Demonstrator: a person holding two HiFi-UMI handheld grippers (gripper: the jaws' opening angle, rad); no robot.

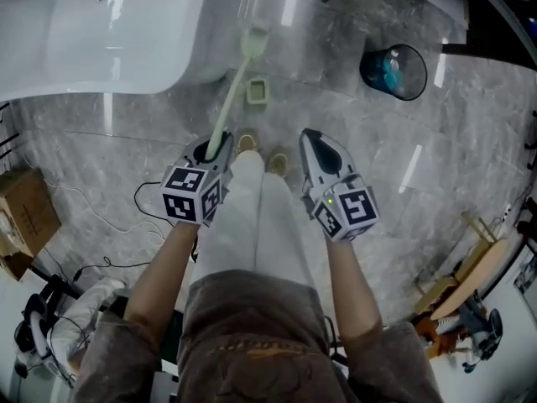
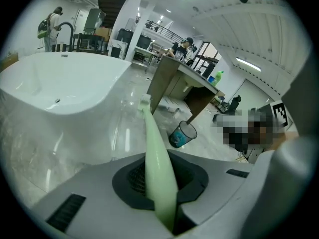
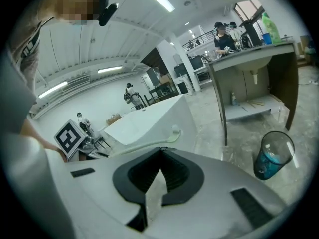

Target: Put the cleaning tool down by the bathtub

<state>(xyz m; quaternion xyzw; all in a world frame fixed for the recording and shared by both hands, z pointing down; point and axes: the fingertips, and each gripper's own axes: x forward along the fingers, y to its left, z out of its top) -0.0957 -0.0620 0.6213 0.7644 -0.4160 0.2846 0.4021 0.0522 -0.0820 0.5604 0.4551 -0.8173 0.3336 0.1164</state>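
Note:
The cleaning tool [image 1: 232, 95] is a pale green long-handled brush. My left gripper [image 1: 211, 149] is shut on its handle [image 2: 157, 158]. The handle slants up and away, so the brush head [image 1: 254, 40] hangs beside the white bathtub [image 1: 101, 32], above the grey floor. In the left gripper view the tub [image 2: 60, 93] fills the left side, and the handle runs out from between my left gripper's [image 2: 160, 180] jaws. My right gripper [image 1: 313, 138] hangs to the right of my legs, jaw tips together, nothing held. The right gripper [image 3: 160, 151] view shows the tub [image 3: 149, 116] and the brush head [image 3: 172, 135] beyond.
A small pale green holder [image 1: 257, 93] stands on the floor by the tub's foot. A dark bin with blue contents [image 1: 394, 71] [image 2: 182, 133] [image 3: 271, 156] sits to the right. A desk [image 3: 249, 78] stands behind it. A cardboard box [image 1: 25, 212] and cables [image 1: 109, 217] lie left.

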